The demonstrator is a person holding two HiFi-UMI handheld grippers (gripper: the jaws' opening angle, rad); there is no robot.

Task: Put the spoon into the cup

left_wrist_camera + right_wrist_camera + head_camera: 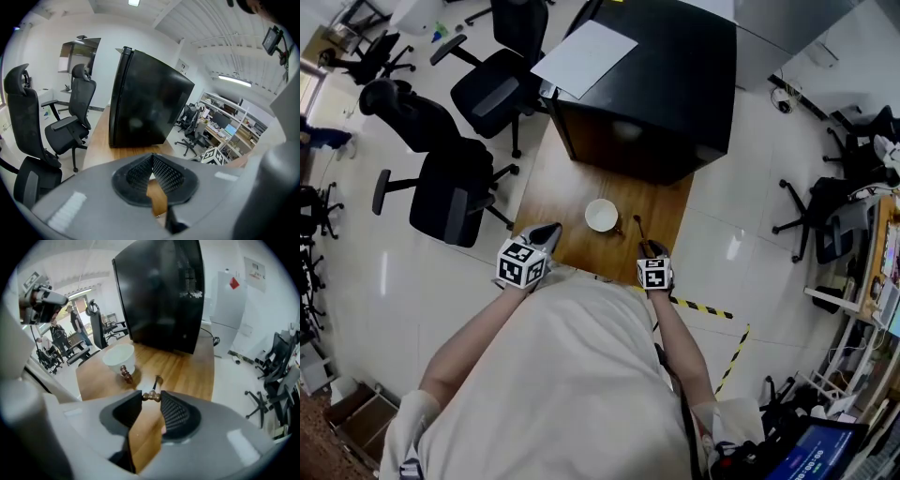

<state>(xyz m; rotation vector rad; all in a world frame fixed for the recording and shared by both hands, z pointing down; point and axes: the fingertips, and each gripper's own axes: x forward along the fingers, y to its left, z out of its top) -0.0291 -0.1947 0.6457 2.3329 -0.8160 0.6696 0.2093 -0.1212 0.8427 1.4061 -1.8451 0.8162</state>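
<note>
My right gripper is clamped on the spoon, but only at the very tips of the jaws, on the knobbly beaded bit of the handle. The rest pokes forward toward the cup. The spoon sits just to the right of the cup and near it, over the wooden table. My left gripper is closed on nothing, tips together, hovering over the near-left part of the table.

What worries me:
- A tip pinch on round beads isn't much contact. If I tilt the wrist to aim the spoon down, I reckon it could swivel in the pads or pop out.
- The cup looks small and light, it stands upright and open, and nothing is holding it. If I clip the rim with the spoon or a jaw, it probably slides or tips.
- The black cabinet stands close behind the cup, so there's not much room to overshoot.

The spoon itself is thin and dark brown, with a slim stem and turned beads along the handle. There's also a beaded brown piece at the foot of the cup, and I honestly can't tell if that's the spoon's far end or something else.
</note>
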